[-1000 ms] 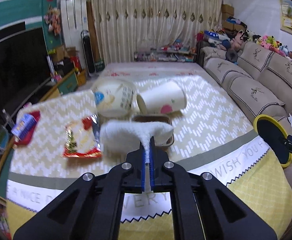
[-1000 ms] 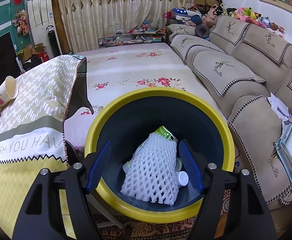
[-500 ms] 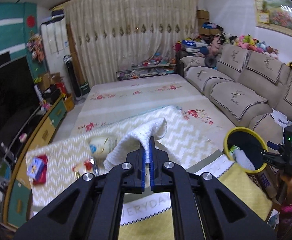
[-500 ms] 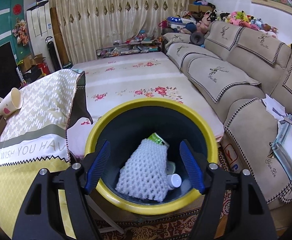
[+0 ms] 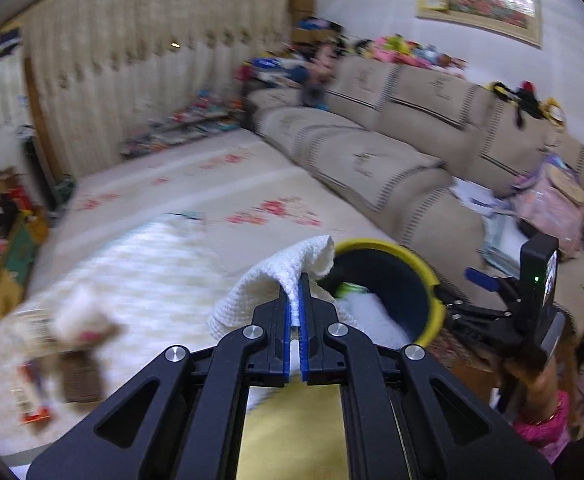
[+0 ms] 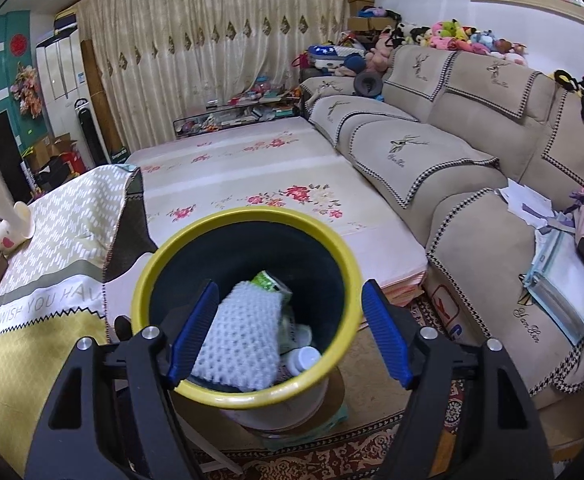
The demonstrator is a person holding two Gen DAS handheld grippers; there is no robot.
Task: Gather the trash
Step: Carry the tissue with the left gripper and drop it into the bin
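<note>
A: Left gripper (image 5: 296,292) clamped tight on a white foam net (image 5: 268,280), blue pads pressed together on its fold. Held up just beside the near-left rim of the bin (image 5: 395,248), over the yellow tablecloth (image 5: 292,432).

B: Right gripper (image 6: 288,312) spread wide, nothing between the pads. Poised over the near rim of the bin (image 6: 248,216), mouth fully open below.

A: Inside already: another foam net (image 6: 240,340), a green wrapper (image 6: 266,280), a small white bottle (image 6: 301,358).

B: Tablecloth edge (image 6: 44,300) just beside the bin on the left; sofa (image 6: 471,240) near on the right; flowered mat (image 6: 252,176) beyond, wide and flat.

A: Left behind on the table, blurred: a paper cup (image 5: 78,314), a brown tray (image 5: 80,376), a red wrapper (image 5: 32,412).

B: Right gripper's black frame (image 5: 503,312) beside the bin's far-right rim, a hand (image 5: 531,384) under it. Curtains (image 6: 212,60) farthest back.
</note>
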